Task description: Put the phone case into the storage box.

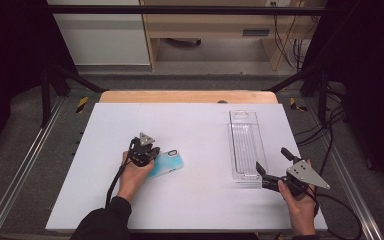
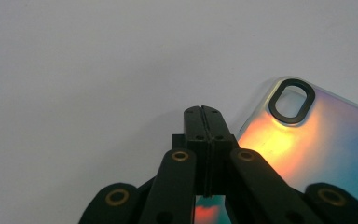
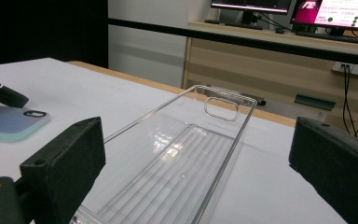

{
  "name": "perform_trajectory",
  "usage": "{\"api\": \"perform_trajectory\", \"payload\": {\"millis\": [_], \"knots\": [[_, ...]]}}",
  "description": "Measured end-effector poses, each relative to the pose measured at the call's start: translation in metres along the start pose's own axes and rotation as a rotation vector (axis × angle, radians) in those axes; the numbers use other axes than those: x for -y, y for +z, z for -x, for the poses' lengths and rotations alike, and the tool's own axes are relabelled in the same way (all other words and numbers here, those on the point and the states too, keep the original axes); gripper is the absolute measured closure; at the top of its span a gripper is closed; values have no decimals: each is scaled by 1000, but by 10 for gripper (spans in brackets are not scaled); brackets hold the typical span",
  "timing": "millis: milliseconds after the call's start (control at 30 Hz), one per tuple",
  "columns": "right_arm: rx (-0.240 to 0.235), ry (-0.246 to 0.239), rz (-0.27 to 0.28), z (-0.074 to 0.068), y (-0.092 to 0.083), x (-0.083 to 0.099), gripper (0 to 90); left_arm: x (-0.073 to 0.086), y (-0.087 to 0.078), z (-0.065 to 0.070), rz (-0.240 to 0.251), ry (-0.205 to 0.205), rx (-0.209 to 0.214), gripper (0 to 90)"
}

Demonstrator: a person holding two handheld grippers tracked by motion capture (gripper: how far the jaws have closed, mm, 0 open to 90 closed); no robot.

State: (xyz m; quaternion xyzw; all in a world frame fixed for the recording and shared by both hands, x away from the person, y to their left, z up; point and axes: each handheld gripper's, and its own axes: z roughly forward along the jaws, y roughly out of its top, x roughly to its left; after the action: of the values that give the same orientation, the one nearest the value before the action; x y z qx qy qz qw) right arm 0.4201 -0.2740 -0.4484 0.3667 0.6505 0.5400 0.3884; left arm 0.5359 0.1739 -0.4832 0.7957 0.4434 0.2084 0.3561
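An iridescent blue-and-orange phone case (image 1: 169,162) (image 2: 317,140) lies flat on the white table (image 1: 190,125), its camera cutout (image 2: 291,100) toward the far end. My left gripper (image 1: 145,151) (image 2: 204,112) stands shut at the case's left edge, its pads pressed together with nothing between them. A clear plastic tray (image 1: 245,145) (image 3: 182,158) lies lengthwise at the right. My right gripper (image 1: 274,160) (image 3: 196,144) is open wide at the tray's near end, one jaw on either side of it and not touching. The right gripper view also shows the phone case (image 3: 9,122) at its left.
The table's wooden far edge (image 1: 187,96) meets a gap, then a wooden desk (image 1: 215,25). Metal rails (image 1: 25,165) run along both sides. Cables (image 1: 330,135) hang at the right. Monitors (image 3: 303,7) stand on a desk behind the tray.
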Motion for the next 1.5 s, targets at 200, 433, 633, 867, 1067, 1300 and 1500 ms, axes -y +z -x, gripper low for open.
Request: {"api": "perform_trajectory", "payload": {"millis": [200, 433, 633, 867, 1067, 1300, 1500], "knots": [[-1, 1, 0, 0, 0, 0, 40, 2, -3, 5, -6, 10, 14, 900], [-1, 2, 0, 0, 0, 0, 40, 6, -6, 11, 0, 5, 33, 900], [-4, 6, -3, 0, 0, 0, 38, 12, -13, 18, 0, -6, 48, 900], [-8, 7, -3, -1, 1, 0, 36, 19, -21, 27, 4, -23, 57, 900], [-7, 10, -1, -1, 0, 0, 37, 23, -24, 31, 7, -38, 72, 900], [-9, 3, -3, -1, 1, 0, 37, 28, -30, 37, 3, -45, 84, 900], [-8, 1, -5, -1, 1, 0, 36, 30, -32, 38, 18, -51, 91, 900]]}}
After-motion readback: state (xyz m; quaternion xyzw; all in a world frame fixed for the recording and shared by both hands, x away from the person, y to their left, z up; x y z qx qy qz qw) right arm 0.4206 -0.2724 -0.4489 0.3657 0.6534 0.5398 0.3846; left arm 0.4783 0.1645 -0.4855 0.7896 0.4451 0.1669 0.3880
